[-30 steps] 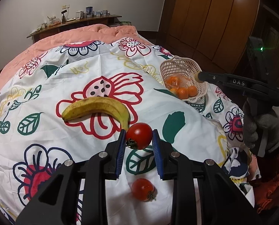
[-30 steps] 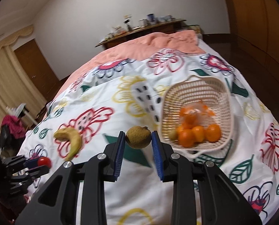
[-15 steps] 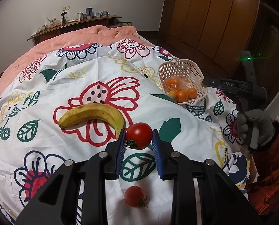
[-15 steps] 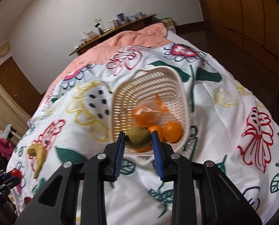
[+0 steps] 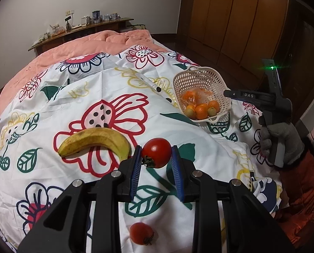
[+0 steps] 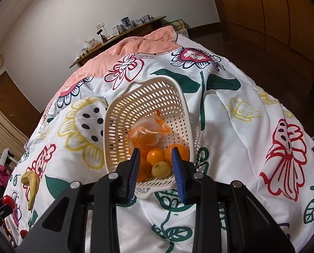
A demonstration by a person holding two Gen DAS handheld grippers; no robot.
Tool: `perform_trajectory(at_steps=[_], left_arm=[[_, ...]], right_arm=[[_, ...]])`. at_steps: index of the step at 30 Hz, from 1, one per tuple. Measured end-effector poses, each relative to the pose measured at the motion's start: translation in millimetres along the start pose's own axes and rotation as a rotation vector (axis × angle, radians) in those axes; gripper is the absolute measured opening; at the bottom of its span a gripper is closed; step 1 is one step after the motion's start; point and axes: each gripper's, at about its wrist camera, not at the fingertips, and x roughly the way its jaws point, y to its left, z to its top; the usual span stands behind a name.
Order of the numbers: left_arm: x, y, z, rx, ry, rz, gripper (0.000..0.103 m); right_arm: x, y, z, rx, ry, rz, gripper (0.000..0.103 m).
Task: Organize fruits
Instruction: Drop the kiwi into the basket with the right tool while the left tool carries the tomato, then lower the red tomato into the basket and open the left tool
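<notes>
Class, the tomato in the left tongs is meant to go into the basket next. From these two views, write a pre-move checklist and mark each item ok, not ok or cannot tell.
1. Left tongs grip the tomato: ok, both pads press on it.
2. Right tongs free of fruit: ok, jaws opening, nothing between them.
3. Basket has room: ok, the oranges fill only its near end.
4. Basket mouth clear of the right tongs: not ok, they hover at its near rim.
5. Basket steady on the quilt: cannot tell, it appears to lean.
</notes>
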Motion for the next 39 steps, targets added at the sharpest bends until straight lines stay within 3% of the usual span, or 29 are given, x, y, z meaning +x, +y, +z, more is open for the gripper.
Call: perform_trajectory(at_steps=[5, 9, 18, 29, 39], left_arm=[[10, -9, 14, 0.022, 0.006, -0.003, 0.029], [22, -21, 32, 0.048, 0.011, -0.006, 0.029], [57, -68, 89, 0.15, 0.015, -0.029, 0.029], [128, -138, 135, 0.265, 0.077, -0.076, 0.029], [195, -171, 160, 0.291, 0.146, -0.091, 0.029]], right_arm=[[-8, -2, -4, 0.014, -0.016, 0.019, 0.033], [-20, 0, -3, 0.006, -0.056, 0.024, 0.041], [-36, -5, -4, 0.002, -0.119, 0.02, 0.041], [-38, -29, -9, 0.036, -0.131, 0.023, 0.041], [-25, -53, -10, 0.084, -0.112, -0.006, 0.042]])
